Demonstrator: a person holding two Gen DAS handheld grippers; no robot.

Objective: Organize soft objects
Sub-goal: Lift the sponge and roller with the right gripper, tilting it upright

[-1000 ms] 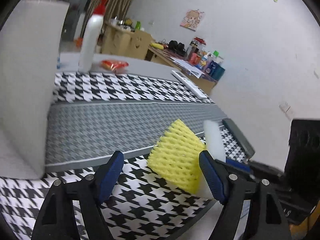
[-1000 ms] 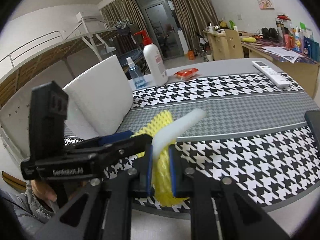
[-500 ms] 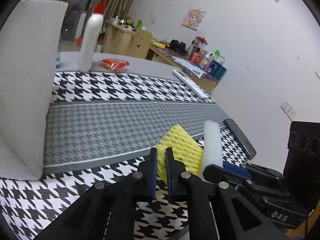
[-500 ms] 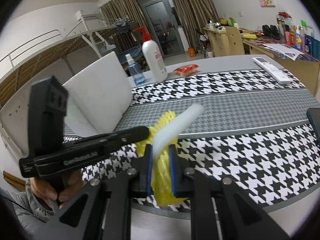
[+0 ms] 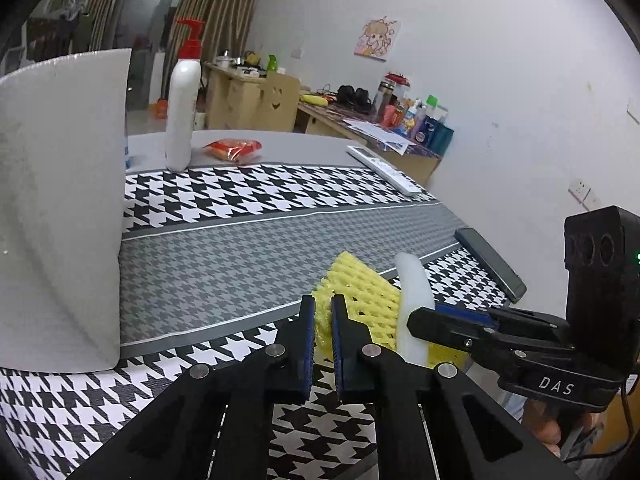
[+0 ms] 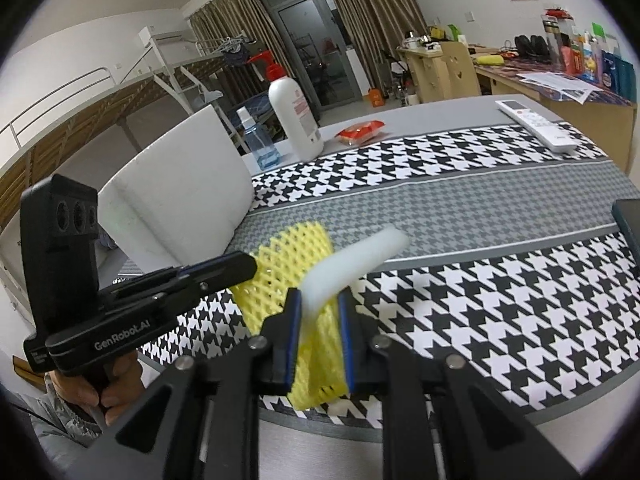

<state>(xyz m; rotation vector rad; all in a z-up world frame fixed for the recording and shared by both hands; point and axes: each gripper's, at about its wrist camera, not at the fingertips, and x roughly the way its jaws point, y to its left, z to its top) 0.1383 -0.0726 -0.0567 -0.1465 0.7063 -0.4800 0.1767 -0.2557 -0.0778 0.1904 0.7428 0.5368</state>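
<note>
at the lower centre of both views, the left gripper (image 5: 321, 322) has its jaws pinched on a corner of the yellow foam mesh sleeve (image 5: 362, 300), likely to take it over. the right gripper (image 6: 319, 326) is opening its jaws around the sleeve and the white foam strip (image 6: 352, 258) above the houndstooth tablecloth (image 5: 224, 256).
</note>
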